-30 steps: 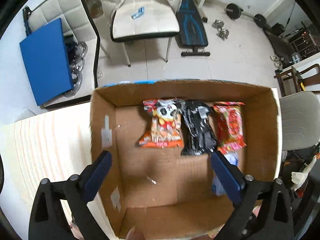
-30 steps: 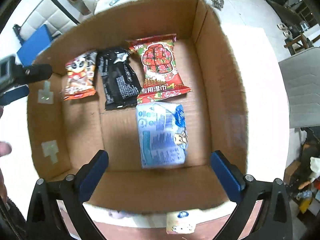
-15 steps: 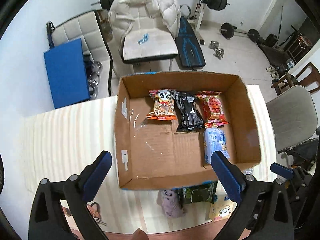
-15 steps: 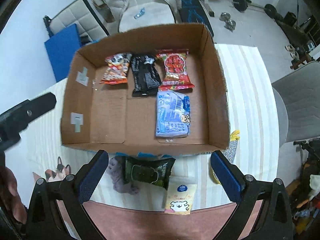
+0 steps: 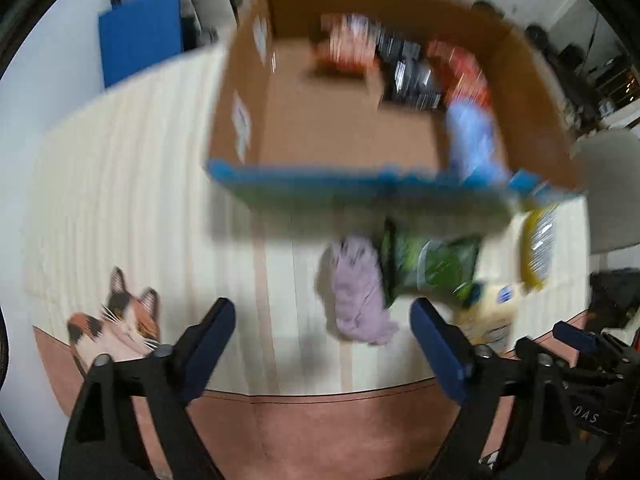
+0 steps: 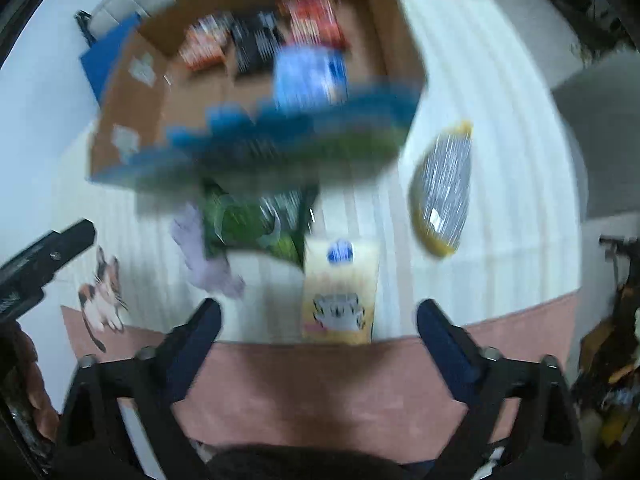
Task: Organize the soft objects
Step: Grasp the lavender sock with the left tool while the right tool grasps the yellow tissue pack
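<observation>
Both views are motion-blurred. A cardboard box [image 5: 320, 136] stands on the striped table and holds an orange pack, a black pack [image 5: 408, 76], a red pack and a light blue pack [image 5: 472, 144]. In front of the box lie a purple soft item [image 5: 360, 300], a green pack [image 5: 432, 264], a pale yellow pack [image 6: 340, 292] and a yellow-rimmed silver pack [image 6: 444, 196]. My left gripper [image 5: 322, 348] is open and empty, above the table's front edge near the purple item. My right gripper [image 6: 318, 344] is open and empty, just short of the pale yellow pack.
A cat-shaped picture [image 5: 116, 328] sits at the table's front left. The table's pink front edge [image 6: 320, 380] runs below both grippers. A blue panel [image 5: 140, 32] stands beyond the table at the left. A grey chair [image 5: 612, 188] is at the right.
Both grippers have pulled back from over the box toward the table's front edge and dropped lower. The loose packs in front of the box have come into view. Both stay open and empty.
</observation>
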Demonstrator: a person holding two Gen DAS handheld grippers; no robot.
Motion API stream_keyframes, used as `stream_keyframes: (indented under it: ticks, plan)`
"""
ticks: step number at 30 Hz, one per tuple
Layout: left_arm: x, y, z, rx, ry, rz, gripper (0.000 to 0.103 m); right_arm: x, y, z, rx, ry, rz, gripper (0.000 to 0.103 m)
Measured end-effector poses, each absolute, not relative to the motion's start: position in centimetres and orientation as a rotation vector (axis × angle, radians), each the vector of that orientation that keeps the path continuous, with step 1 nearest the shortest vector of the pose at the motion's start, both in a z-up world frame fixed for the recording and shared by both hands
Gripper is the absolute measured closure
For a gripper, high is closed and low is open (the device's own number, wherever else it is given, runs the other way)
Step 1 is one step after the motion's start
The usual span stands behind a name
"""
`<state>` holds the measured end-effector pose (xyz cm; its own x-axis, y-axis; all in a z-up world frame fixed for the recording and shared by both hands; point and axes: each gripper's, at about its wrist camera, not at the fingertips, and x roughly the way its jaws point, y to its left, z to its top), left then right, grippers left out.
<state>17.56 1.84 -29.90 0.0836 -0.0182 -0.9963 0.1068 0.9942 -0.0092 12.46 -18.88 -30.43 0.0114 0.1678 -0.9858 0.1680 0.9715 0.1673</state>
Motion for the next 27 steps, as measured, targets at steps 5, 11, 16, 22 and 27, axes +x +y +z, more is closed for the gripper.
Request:
stream_keyframes:
  ticks: [5,11,16,22,27]
  plan:
    - [17.3,0.6,-36.8,0.133,1.583,-0.107,0.018,11.9,-18.4,-35.3,0.287,1.622,0.0,0.03]
    - [18.0,-0.7,-39.3,0.061,1.632,-0.155,0.017,11.9,-17.6,-37.7,0.247,1.649,-0.035,0.028]
    - [18.2,-1.7,-41.2,0.104,1.667,-0.152,0.019,12.0,-17.4,-39.4,0.245,1.682,-0.064,0.028]
    - [17.3,-2.1,-40.7,0.134,1.625,-0.144,0.061,11.8,-17.1,-40.8,0.258,1.708,-0.09,0.029]
    - [15.2,-1.1,-40.1,0.109,1.629,-0.134,0.062,11.1,-16.7,-41.2,0.25,1.702,-0.083,0.031]
